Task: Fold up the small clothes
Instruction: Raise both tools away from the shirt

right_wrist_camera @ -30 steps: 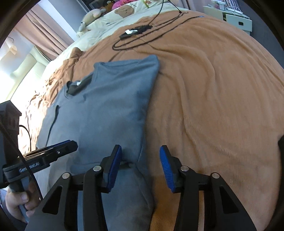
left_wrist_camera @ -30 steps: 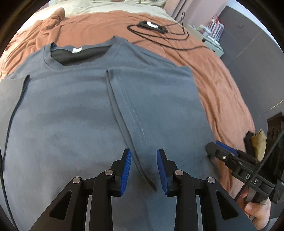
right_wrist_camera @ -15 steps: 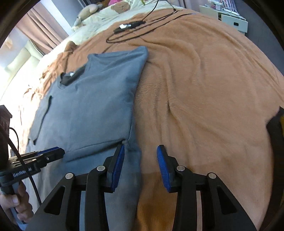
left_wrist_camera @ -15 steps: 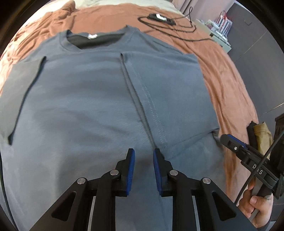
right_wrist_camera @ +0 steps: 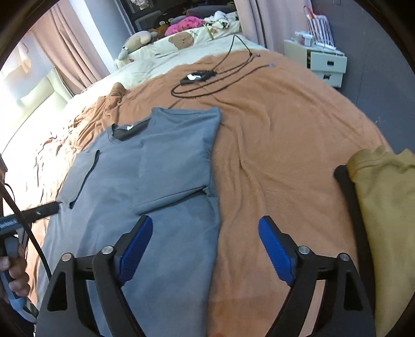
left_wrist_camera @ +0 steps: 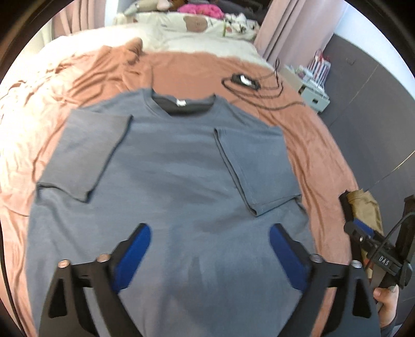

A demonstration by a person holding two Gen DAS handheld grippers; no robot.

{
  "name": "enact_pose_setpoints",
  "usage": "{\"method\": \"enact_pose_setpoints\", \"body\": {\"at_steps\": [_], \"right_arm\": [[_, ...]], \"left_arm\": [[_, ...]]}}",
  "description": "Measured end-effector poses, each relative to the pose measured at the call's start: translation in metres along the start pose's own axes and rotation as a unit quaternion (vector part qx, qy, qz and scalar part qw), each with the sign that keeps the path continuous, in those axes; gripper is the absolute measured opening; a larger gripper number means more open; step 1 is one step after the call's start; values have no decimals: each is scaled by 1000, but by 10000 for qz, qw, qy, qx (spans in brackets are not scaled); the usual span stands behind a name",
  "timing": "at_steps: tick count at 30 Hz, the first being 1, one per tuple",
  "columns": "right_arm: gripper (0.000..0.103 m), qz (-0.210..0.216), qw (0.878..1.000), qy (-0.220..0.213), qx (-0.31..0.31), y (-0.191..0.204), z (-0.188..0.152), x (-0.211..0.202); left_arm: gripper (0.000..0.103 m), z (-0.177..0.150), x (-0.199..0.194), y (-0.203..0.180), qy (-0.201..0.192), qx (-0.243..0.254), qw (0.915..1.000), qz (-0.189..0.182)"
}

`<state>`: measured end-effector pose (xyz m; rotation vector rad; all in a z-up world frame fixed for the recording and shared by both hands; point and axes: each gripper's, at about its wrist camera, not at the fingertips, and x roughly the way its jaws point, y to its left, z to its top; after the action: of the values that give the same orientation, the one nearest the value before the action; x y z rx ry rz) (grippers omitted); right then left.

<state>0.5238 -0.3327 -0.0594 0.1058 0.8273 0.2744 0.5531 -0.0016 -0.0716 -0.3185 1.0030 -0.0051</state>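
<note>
A grey-blue T-shirt (left_wrist_camera: pixel 171 176) (right_wrist_camera: pixel 145 166) lies flat on the brown bedspread, collar toward the pillows, both sleeves folded inward onto its body. My left gripper (left_wrist_camera: pixel 210 248) hovers above the shirt's lower middle, its jaws opening wide, nothing between the blue pads. My right gripper (right_wrist_camera: pixel 205 246) hangs over the shirt's right edge where it meets the spread, its jaws also opening, nothing held. The right gripper also shows at the right rim of the left wrist view (left_wrist_camera: pixel 373 246). The left gripper's tip (right_wrist_camera: pixel 46 208) pokes in at the left of the right wrist view.
A mustard-yellow garment (right_wrist_camera: pixel 384 207) lies at the right, over a dark edge. A black device with looped cable (right_wrist_camera: pixel 199 76) rests on the brown bedspread (right_wrist_camera: pixel 285 124) beyond the shirt. Pillows and soft toys (left_wrist_camera: pixel 197 23) are at the head; a white drawer unit (right_wrist_camera: pixel 326 64) stands beside the bed.
Both grippers pulled back and rose from the shirt, and their jaws spread wide from nearly shut. The right sleeve now lies folded on the shirt, released.
</note>
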Motion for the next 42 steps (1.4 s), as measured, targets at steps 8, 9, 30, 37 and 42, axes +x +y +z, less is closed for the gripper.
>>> {"method": "enact_pose_setpoints", "body": {"at_steps": [8, 9, 30, 37, 42], "right_arm": [[103, -63, 9997, -155, 160, 17, -18, -43], [103, -78, 9997, -173, 145, 20, -21, -47], [103, -288, 9967, -762, 64, 48, -91, -119], [103, -334, 9937, -1072, 31, 59, -120, -142], [103, -191, 9913, -1295, 108, 64, -146, -161]], "left_arm": [[101, -17, -55, 18, -346, 31, 9994, -80], [103, -20, -62, 21, -397, 24, 9991, -126], [103, -99, -151, 73, -1108, -237, 9933, -210], [103, -133, -178, 85, -1348, -452, 9898, -48], [103, -158, -200, 93, -1525, -526, 9869, -88]]}}
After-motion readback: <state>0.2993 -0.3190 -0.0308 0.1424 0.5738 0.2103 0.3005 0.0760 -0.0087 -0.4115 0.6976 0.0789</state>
